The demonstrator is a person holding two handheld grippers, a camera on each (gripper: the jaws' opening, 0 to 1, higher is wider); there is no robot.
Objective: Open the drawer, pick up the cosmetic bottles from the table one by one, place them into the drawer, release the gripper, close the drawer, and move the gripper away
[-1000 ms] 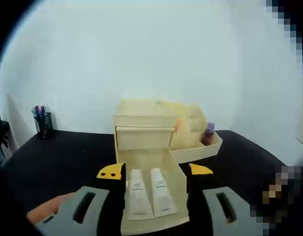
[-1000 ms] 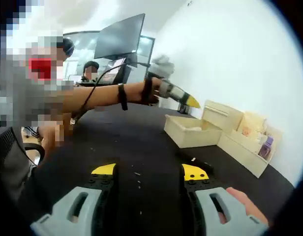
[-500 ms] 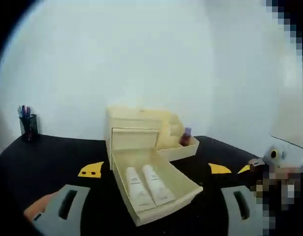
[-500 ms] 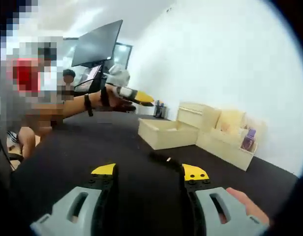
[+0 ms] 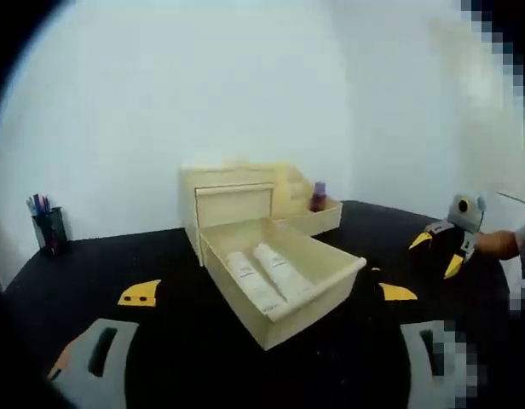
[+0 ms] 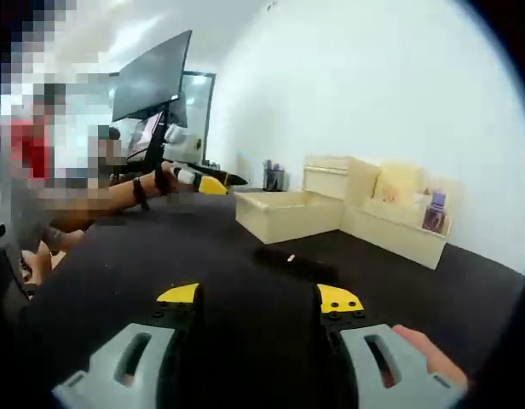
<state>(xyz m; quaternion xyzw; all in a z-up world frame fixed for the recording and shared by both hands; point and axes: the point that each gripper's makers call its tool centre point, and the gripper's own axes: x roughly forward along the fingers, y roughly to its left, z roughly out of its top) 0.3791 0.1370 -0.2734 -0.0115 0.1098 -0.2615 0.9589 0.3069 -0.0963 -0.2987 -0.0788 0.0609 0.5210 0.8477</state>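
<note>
Two cosmetic bottles [image 5: 267,277] are seen lying in the open drawer [image 5: 284,277], labels blurred; a pen cup [image 5: 45,226] stands well aside. Both the left gripper [image 5: 267,294] and right gripper [image 6: 258,298] are held wide apart, empty

A plain white wall [image 5: 203,77] backs the black table [image 5: 118,264]; a dark monitor [image 6: 152,77] stands beyond.

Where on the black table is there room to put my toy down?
Bare black tabletop lies between the dark pen cup and the open cream wooden drawer, and again nearer, in front of that drawer. It's crowded inside the drawer, where two white tubes lie.
</note>
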